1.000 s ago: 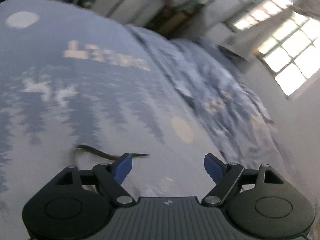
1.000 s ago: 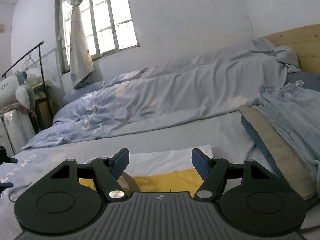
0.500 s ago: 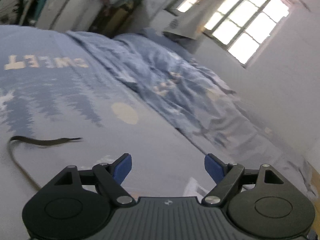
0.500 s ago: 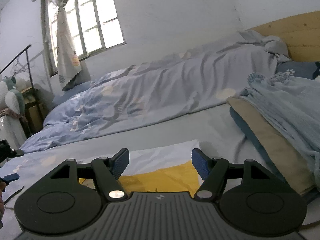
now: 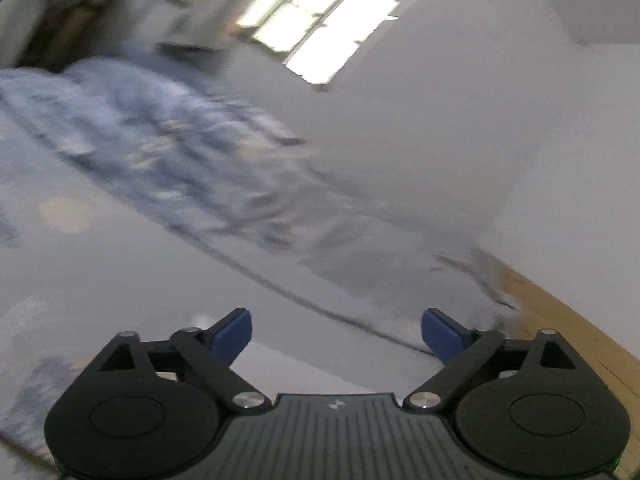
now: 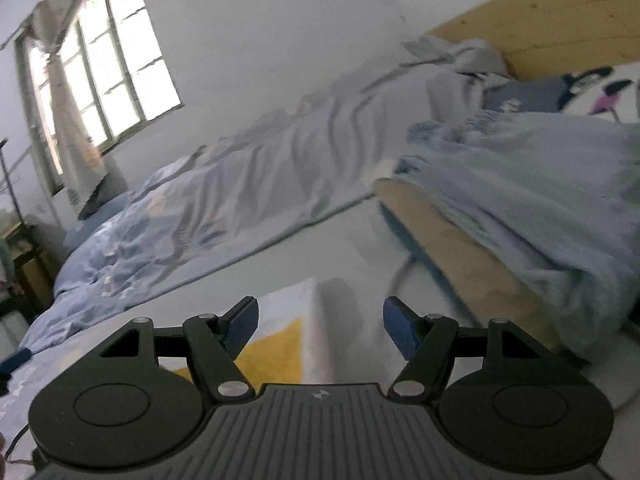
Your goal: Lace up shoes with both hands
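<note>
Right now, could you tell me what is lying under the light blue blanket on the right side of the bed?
A tan and dark blue cushion sticks out from under the light blue blanket. How far it reaches underneath, and whether anything else lies there, is covered by the blanket.

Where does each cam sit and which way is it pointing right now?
Left wrist: sits behind the left claw, looking forward, tilted, across the bed sheet to the rumpled duvet, window and wall; heavily blurred. Only its own open claw shows.
Right wrist: sits behind the right claw, looking over a white-and-yellow sheet toward the duvet, window, pillows and wooden headboard. Only its own open claw shows.
Shared: duvet, window, wall, headboard. No shoe or lace in either.
</note>
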### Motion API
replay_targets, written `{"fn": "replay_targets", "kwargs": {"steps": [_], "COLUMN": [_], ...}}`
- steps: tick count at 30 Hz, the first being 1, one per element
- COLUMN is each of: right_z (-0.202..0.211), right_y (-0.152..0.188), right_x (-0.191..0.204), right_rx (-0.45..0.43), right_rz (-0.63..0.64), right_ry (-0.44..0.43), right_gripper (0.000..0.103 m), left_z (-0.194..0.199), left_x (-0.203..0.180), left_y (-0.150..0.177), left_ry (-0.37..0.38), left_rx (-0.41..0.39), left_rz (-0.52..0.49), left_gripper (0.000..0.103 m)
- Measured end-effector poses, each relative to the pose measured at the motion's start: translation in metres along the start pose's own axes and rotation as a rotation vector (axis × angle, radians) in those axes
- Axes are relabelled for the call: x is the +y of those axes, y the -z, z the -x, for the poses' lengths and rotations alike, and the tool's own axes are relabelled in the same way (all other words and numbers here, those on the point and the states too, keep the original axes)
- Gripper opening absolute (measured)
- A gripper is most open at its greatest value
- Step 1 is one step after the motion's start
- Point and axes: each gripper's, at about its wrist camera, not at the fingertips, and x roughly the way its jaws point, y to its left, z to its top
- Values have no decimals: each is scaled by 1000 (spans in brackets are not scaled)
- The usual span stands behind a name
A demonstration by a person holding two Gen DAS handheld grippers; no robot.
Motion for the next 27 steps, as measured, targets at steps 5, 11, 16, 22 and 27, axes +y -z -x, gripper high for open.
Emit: {"fn": "replay_targets", "kwargs": {"steps": [5,11,16,22,27], "right_z": [12,39,58,81,86], "right_y": [7,23,25,28,33], "right_x": [-32,-56,-74,-96,-108], "right_rx": [7,-6,-29,-58,-46], "right_rz": [-133,-199,-236,-280,-321], "right_ry": [40,107,183,275,365], "right_gripper": [70,70,70,57,55], "left_z": [-9,-17,-14,-14,-15], "left_x": [-24,-33,-33,-36,-37], "left_y": [16,25,25,25,25], "left_ry": [84,95,84,75,85], "left_rx": [4,10,-2,0,1], "left_rz": [-89,-115,-103,-120,-124], "left_gripper": [102,102,102,102,102]}}
